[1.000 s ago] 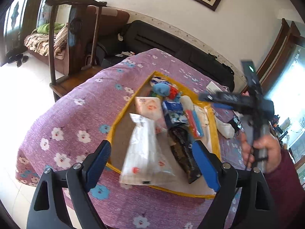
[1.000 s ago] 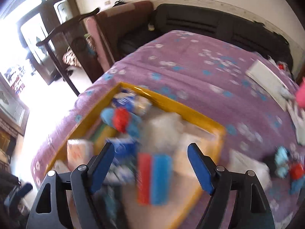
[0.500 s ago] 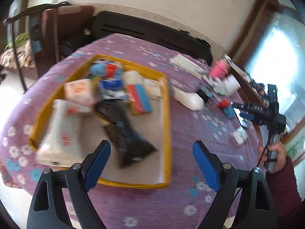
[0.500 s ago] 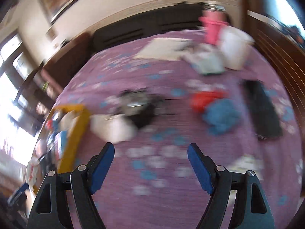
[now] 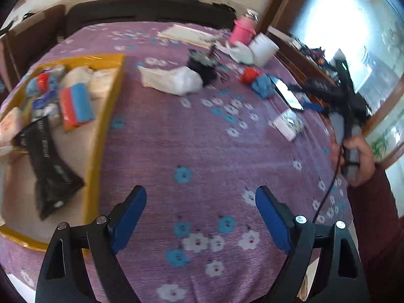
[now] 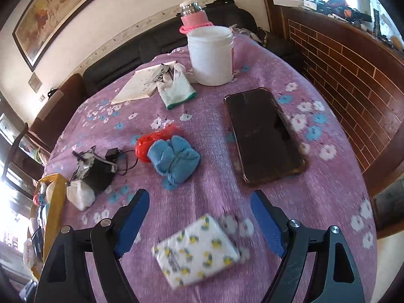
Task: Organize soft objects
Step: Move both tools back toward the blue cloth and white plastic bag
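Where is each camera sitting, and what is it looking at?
Left wrist view: it sits on the left gripper, looking down over the purple tablecloth past the yellow tray; its open blue fingers show, plus the person's right hand holding the right gripper.
Right wrist view: it sits on the right gripper, open above a tissue pack; only its own fingers show.
Both views share the phone, blue knit bundle and white jar.
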The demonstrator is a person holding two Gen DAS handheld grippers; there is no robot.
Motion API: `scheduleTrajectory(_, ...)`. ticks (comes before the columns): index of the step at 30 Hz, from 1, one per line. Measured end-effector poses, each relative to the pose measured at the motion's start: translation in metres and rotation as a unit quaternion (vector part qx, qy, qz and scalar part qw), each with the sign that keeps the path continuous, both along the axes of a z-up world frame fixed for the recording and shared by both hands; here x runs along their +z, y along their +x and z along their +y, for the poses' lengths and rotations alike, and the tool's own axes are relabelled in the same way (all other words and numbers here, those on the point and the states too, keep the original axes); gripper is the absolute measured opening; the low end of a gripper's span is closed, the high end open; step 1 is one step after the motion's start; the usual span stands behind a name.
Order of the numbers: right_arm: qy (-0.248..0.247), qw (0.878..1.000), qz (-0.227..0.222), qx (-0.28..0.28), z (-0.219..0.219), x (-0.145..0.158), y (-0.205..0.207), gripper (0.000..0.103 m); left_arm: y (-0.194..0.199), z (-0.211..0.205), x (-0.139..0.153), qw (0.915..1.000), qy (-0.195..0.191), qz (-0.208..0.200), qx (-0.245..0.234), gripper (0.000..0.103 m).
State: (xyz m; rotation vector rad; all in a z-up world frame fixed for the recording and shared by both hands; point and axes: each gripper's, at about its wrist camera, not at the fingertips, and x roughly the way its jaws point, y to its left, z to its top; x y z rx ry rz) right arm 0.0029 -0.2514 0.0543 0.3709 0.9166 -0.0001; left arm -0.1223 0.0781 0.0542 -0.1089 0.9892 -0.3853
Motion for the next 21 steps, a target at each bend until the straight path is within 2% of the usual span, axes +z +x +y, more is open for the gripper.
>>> scheduleTrajectory(7, -0.012, 1.000, 0.002, 0.007, 0.020, -0.001, 0.071, 0.086, 0.003, -0.008, -0.004, 0.9999, 0.007, 0.010, -0.004, 0.087)
scheduleTrajectory(10, -0.029, 0.999, 0.033, 0.008, 0.031, -0.011, 0.107, 0.086, 0.004, -0.004, -0.006, 0.9999, 0.007, 0.013, 0.002, 0.087)
scheduleTrajectory(12, -0.015, 0.998, 0.063, 0.026, 0.040, -0.024, 0.119, 0.083, 0.004, 0.000, -0.006, 0.9999, 0.006, 0.015, 0.006, 0.087)
scheduleTrajectory(13, 0.010, 0.996, 0.068, 0.051, 0.048, -0.028, 0.119, 0.075, 0.004, 0.003, -0.006, 0.9998, 0.005, 0.014, 0.008, 0.087)
scheduleTrajectory(15, 0.012, 0.991, 0.072, 0.112, 0.074, -0.027, 0.108, 0.073, 0.006, 0.010, -0.005, 0.9998, 0.002, 0.012, 0.013, 0.087)
scheduleTrajectory(17, 0.037, 0.974, 0.076, 0.210, 0.106, -0.023, 0.083, 0.073, 0.007, 0.016, -0.004, 0.9998, 0.000, 0.010, 0.017, 0.087)
scheduleTrajectory(19, 0.079, 0.950, 0.065, 0.294, 0.127, -0.009, 0.047, 0.074, 0.008, 0.020, -0.004, 0.9998, -0.005, 0.006, 0.019, 0.087)
scheduleTrajectory(20, 0.089, 0.944, 0.050, 0.314, 0.130, 0.001, 0.031, 0.075, 0.008, 0.022, -0.004, 0.9998, -0.006, 0.005, 0.019, 0.087)
scheduleTrajectory(21, 0.097, 0.942, 0.034, 0.320, 0.127, 0.012, 0.017, 0.081, 0.009, 0.022, -0.005, 0.9998, -0.007, 0.006, 0.019, 0.087)
